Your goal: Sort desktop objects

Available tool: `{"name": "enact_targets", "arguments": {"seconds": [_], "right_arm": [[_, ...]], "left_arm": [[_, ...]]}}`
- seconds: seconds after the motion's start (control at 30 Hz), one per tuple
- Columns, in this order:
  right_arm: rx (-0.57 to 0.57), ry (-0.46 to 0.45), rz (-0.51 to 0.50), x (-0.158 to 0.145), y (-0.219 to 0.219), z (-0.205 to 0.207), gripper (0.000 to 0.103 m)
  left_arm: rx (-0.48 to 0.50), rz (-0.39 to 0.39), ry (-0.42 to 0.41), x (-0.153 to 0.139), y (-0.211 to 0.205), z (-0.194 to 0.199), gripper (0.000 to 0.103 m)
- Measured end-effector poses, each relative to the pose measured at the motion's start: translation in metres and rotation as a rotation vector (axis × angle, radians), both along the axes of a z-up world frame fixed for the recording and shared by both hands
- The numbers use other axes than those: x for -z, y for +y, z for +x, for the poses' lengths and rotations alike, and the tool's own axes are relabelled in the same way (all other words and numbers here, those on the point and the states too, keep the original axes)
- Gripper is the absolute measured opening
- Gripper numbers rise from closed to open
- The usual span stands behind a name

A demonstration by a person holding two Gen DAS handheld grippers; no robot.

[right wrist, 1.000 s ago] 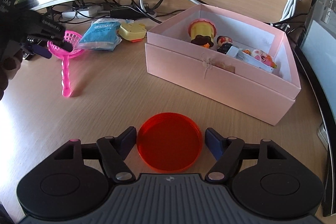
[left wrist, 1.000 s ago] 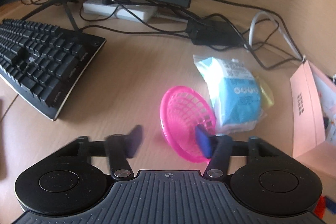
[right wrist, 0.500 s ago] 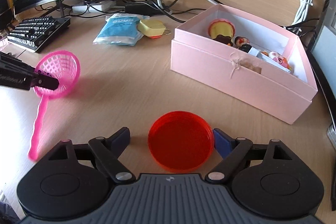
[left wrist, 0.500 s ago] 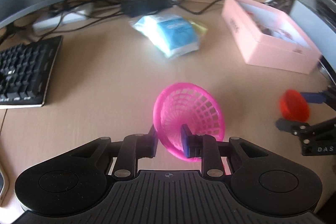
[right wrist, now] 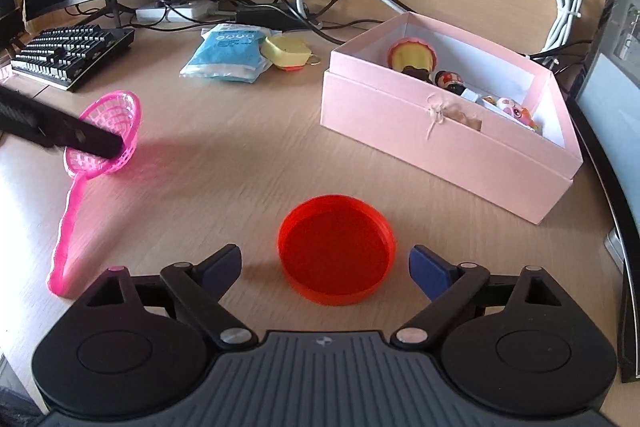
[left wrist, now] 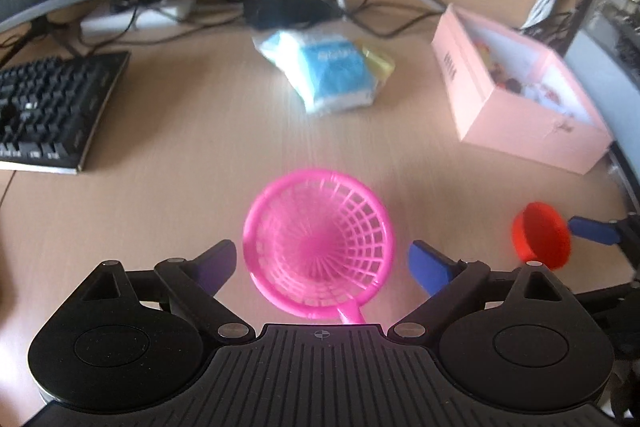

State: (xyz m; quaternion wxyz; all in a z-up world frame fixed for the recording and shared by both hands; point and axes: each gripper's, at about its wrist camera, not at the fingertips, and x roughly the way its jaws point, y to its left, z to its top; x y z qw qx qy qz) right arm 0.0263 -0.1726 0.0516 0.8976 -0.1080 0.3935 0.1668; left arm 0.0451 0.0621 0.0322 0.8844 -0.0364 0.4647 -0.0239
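Pink plastic mesh marks the toy net (left wrist: 318,247), which sits between the blue pads of the left gripper (left wrist: 320,265); its jaws have just been opening and now stand wide, clear of the basket rim on both sides, gripping nothing. In the right wrist view the net's handle slopes down to the wooden desk (right wrist: 224,163). The red lid (right wrist: 336,249) lies on the desk between the right gripper's (right wrist: 325,263) fingers, whose jaws have also just been opening and do not touch it. Beyond lie a blue packet (right wrist: 226,53), a yellow case (right wrist: 288,53), the open pink box (right wrist: 440,131) holding small toys, and a black keyboard (right wrist: 72,51).
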Motion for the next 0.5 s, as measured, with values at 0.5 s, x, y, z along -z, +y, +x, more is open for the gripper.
{"name": "enact_targets", "arguments": {"seconds": [0.5], "right_arm": [[0.033,0.051,0.03,-0.014,-0.013,0.01,0.064]], "left_arm": [[0.042,0.109,-0.014,0.006,-0.019,-0.004,0.088]]}}
